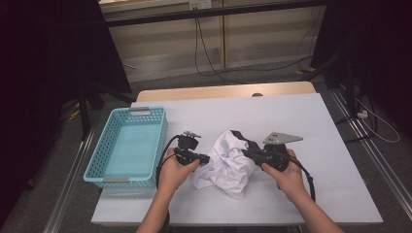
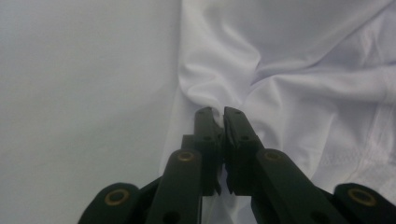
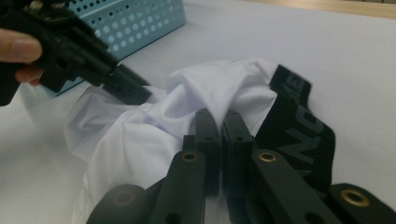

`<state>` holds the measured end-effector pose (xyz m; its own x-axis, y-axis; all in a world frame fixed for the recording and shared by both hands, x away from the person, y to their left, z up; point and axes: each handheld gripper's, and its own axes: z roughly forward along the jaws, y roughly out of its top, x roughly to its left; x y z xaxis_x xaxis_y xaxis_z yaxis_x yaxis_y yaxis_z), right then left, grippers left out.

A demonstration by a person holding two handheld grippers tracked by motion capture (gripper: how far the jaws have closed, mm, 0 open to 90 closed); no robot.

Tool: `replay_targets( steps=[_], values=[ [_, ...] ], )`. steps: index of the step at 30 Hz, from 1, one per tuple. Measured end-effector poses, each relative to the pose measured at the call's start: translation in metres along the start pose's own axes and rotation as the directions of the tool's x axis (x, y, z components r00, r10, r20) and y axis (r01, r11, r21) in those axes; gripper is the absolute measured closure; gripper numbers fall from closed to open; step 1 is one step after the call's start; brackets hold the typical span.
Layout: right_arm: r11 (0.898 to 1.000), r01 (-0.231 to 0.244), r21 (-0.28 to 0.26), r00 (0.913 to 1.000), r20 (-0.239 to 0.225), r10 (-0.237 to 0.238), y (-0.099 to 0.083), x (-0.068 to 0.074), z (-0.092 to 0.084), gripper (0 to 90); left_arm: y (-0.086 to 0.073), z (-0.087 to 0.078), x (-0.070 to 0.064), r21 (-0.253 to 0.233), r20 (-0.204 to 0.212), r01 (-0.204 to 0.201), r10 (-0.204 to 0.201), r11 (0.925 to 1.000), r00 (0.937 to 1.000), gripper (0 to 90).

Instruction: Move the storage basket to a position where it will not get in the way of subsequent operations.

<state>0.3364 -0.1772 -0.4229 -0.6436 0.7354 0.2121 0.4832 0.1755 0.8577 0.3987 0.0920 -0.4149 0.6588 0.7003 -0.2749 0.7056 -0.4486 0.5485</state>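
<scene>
Left tool (image 1: 208, 158) and right tool (image 1: 244, 154) each pinch the crumpled white garment (image 1: 227, 162), basket (image 1: 127, 145) at nine o'clock on the surface (image 1: 301, 121).

a lab – dark screens (image 1: 48, 48), loose floor cables (image 1: 214, 68).

Table (image 1: 311, 121), white-topped, wood edge; grey carpet floor (image 1: 160, 82); pale wall panels (image 1: 160, 43); trailing black cables (image 1: 204, 53); dim light.

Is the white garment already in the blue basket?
No, the white garment lies crumpled on the table, beside the blue basket.
</scene>
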Motion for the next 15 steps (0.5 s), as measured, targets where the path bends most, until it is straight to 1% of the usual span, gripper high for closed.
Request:
replay_targets(
  steps=[2,4,5,6,7,8,9,10,11,12,15],
  values=[
    [0.999,0.045,0.025,0.9989,-0.013,-0.045,-0.001,0.009,0.005,88.3,0.001,-0.002,0.001,-0.008,-0.002,-0.001,0.001,1.0000,1.0000,80.1],
    [0.997,0.065,0.036,0.9977,-0.021,-0.064,-0.003,0.016,0.009,88.3,0.002,-0.005,0.002,-0.033,-0.014,0.011,-0.011,0.9994,0.9998,74.4],
    [0.996,0.074,0.041,0.9971,-0.020,-0.073,-0.004,0.018,0.011,88.3,0.002,-0.006,0.003,-0.043,-0.020,0.012,-0.013,0.9990,0.9997,69.8],
    [0.996,0.079,0.046,0.9967,-0.021,-0.079,-0.005,0.020,0.012,88.2,0.003,-0.008,0.002,-0.062,-0.038,0.014,-0.017,0.9980,0.9991,63.3],
    [0.995,0.082,0.050,0.9964,-0.025,-0.081,-0.006,0.021,0.014,88.3,0.004,-0.010,0.002,-0.086,-0.059,0.011,-0.016,0.9963,0.9981,55.0],
    [0.995,0.086,0.057,0.9959,-0.030,-0.085,-0.007,0.023,0.015,88.3,0.005,-0.012,0.002,-0.101,-0.065,0.009,-0.016,0.9949,0.9977,48.6],
    [0.994,0.093,0.064,0.9953,-0.032,-0.091,-0.008,0.025,0.017,88.3,0.006,-0.014,0.001,-0.110,-0.054,0.012,-0.018,0.9938,0.9984,48.2],
    [0.993,0.101,0.066,0.9945,-0.034,-0.099,-0.009,0.027,0.018,88.3,0.007,-0.016,0.000,-0.128,-0.038,0.020,-0.025,0.9916,0.9990,45.4],
    [0.991,0.111,0.070,0.9934,-0.037,-0.108,-0.010,0.028,0.019,88.2,0.008,-0.017,-0.001,-0.134,-0.028,0.017,-0.021,0.9909,0.9994,40.7],
    [0.990,0.116,0.076,0.9927,-0.041,-0.113,-0.012,0.030,0.021,88.2,0.009,-0.018,-0.003,-0.144,-0.028,0.016,-0.020,0.9894,0.9994,38.2],
    [0.985,0.142,0.095,0.9890,-0.055,-0.138,-0.014,0.037,0.025,88.2,0.011,-0.019,-0.008,-0.177,-0.008,0.018,-0.020,0.9840,0.9998,31.2]
  ],
)
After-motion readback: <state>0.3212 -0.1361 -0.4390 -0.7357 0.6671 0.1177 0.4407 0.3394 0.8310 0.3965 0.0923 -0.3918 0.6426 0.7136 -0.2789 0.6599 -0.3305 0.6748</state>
